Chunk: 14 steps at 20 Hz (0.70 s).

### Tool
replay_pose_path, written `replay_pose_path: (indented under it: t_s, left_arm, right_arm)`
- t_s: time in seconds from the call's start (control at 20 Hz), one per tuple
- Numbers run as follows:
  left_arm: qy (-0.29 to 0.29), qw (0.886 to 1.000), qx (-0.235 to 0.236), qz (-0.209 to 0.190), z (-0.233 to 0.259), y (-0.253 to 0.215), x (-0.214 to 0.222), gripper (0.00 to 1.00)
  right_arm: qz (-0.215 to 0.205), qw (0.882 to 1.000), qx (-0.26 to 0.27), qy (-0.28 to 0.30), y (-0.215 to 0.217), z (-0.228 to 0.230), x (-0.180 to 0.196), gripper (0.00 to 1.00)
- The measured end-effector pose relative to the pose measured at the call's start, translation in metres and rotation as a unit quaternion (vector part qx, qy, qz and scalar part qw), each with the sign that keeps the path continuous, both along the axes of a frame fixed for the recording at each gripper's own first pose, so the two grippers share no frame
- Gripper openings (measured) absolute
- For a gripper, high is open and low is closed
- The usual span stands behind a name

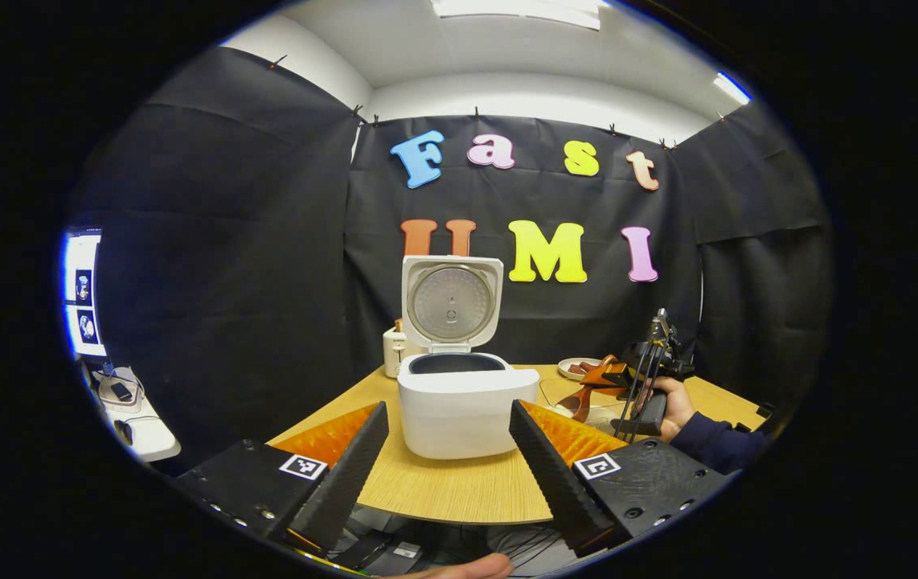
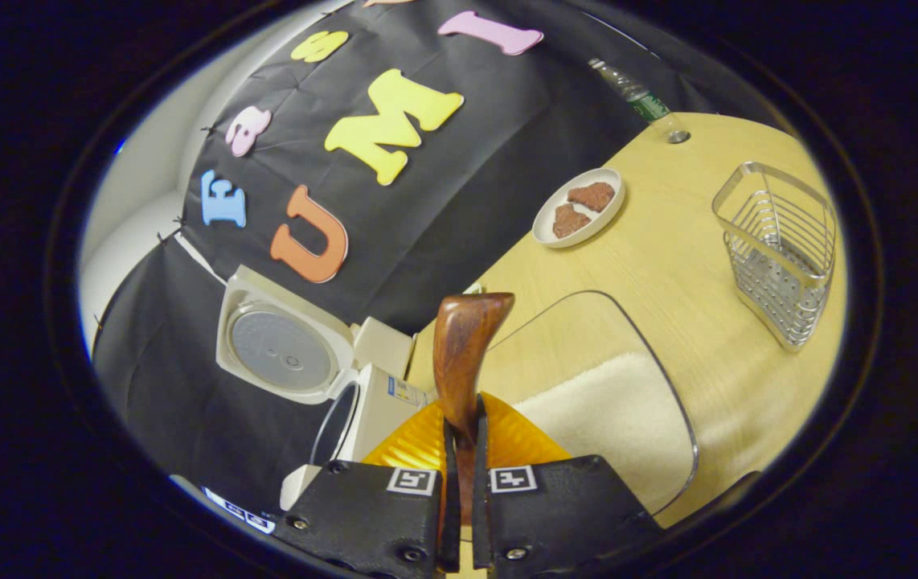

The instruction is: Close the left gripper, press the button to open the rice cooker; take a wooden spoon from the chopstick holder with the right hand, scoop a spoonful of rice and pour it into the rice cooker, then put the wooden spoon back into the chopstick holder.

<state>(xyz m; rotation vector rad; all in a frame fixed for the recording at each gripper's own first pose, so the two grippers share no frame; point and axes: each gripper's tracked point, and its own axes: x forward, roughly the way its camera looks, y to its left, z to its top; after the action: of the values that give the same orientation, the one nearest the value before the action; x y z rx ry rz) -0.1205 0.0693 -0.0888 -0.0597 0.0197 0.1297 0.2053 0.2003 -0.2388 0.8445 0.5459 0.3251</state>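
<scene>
Right gripper (image 2: 464, 450) fingers were clenched on the wooden spoon (image 2: 463, 354) at lower centre of its view, above the clear rice container (image 2: 628, 402). Left gripper (image 1: 447, 450) fingers were spread, framing the rice cooker (image 1: 465, 402), lid (image 1: 451, 301) up, mid-bench (image 1: 459, 482). Wire holder (image 2: 780, 253) sat at right.

White rice cooker (image 1: 467, 402) open; wooden spoon (image 2: 463, 354) tilted.

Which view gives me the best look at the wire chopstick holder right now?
The right gripper view. The wire chopstick holder stands there in full on the table, unobstructed, beyond the wooden spoon clamped in the right claw. In the left gripper view I cannot make the holder out near the right claw.
</scene>
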Motion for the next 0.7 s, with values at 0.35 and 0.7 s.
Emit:
replay_pose_path:
  t_s: [0.35, 0.7]
  left_arm:
    - [0.009, 1.000, -0.002, -0.010, -0.004, -0.012, 0.008, 0.96]
    - [0.008, 0.999, -0.029, -0.027, 0.001, -0.025, 0.008, 0.96]
  right_arm:
    - [-0.065, 0.995, 0.077, -0.029, -0.062, 0.019, 0.001, 0.11]
    - [-0.119, 0.927, 0.355, -0.020, -0.108, 0.057, -0.001, 0.10]
